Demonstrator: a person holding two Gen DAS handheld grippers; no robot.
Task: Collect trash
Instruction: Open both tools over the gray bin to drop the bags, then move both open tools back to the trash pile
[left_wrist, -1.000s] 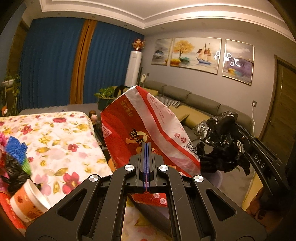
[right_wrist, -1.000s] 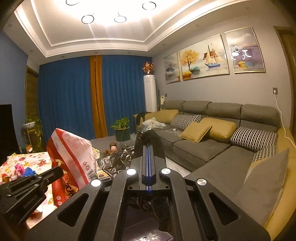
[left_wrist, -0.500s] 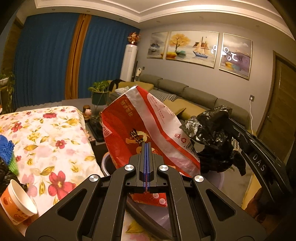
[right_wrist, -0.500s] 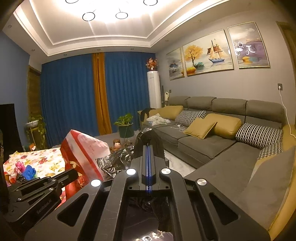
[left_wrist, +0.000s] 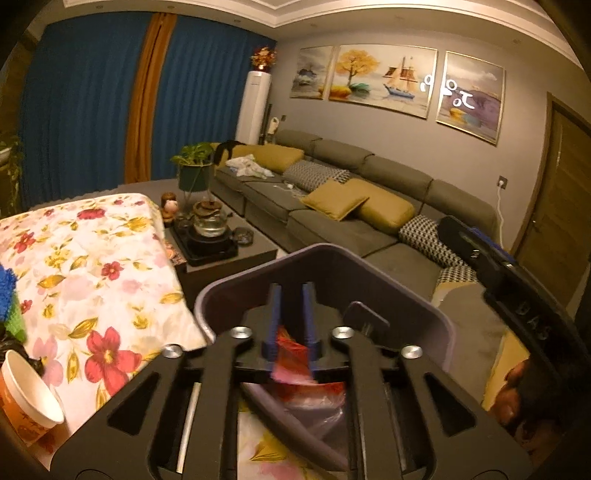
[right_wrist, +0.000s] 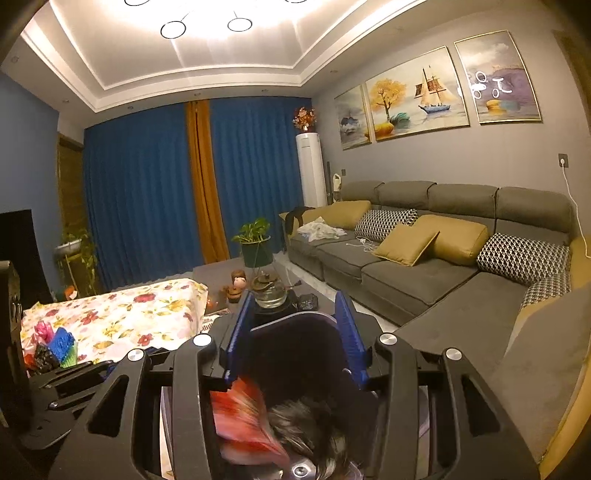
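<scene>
1. A long grey sofa (right_wrist: 424, 266) with mustard and patterned cushions runs along the far right wall, under three framed paintings.
2. On the left stands a tabletop covered in a flowered cloth (left_wrist: 85, 258); a low dark coffee table (left_wrist: 229, 254) with a glass teapot sits between it and the sofa.
3. A dark purple trash bin (left_wrist: 391, 291) stands near, just right of the flowered tabletop, directly below both grippers.
4. The right gripper (right_wrist: 293, 332) hovers over the bin; its jaws have just been opening and now stand spread with nothing between them.
5. The left gripper (left_wrist: 291, 321) also hovers over the bin; its jaws have just been opening, parted a little, pressing on nothing.
6. A red snack bag (right_wrist: 243, 424), blurred, lies inside the bin, loose from both grippers.
7. A crumpled black plastic bag (right_wrist: 306, 424) lies beside it in the bin.
8. A paper cup (left_wrist: 29, 398) lies tipped on the near left edge of the tabletop.
</scene>
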